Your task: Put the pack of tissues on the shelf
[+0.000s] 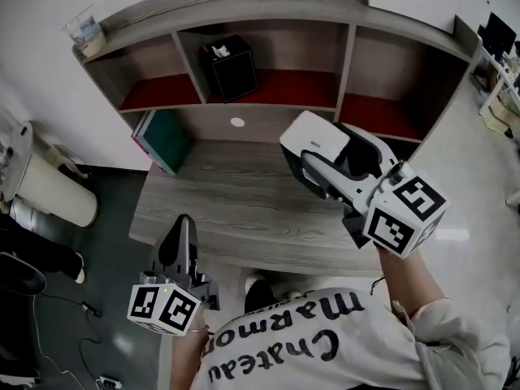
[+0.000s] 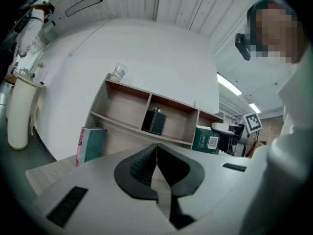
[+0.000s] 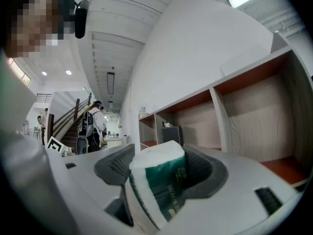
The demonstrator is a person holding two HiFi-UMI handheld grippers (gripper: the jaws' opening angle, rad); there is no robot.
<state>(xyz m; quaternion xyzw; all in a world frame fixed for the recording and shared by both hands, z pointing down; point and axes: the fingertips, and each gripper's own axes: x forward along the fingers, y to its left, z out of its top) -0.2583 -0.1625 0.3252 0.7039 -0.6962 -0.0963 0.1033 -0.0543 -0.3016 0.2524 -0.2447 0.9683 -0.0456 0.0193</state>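
**Clamped: pack of tissues (image 1: pixel 311 136), shelf (image 1: pixel 292 88) straight ahead**

Head view: the right tool (image 1: pixel 331 167) hung over the grey wood-grain worktop (image 1: pixel 227 193), gripping the soft white pack. The red-floored compartments lay just beyond it. The left tool (image 1: pixel 180 230) sat low and farther off.

Left gripper view: the ribbed black pads met on nothing.

Right gripper view: the jaws squeezed the green-and-white wrap, and the pack's long axis seemed to run along them.

Black box (image 1: pixel 230 67) mid-shelf; right shelf bay (image 1: pixel 392 84) free
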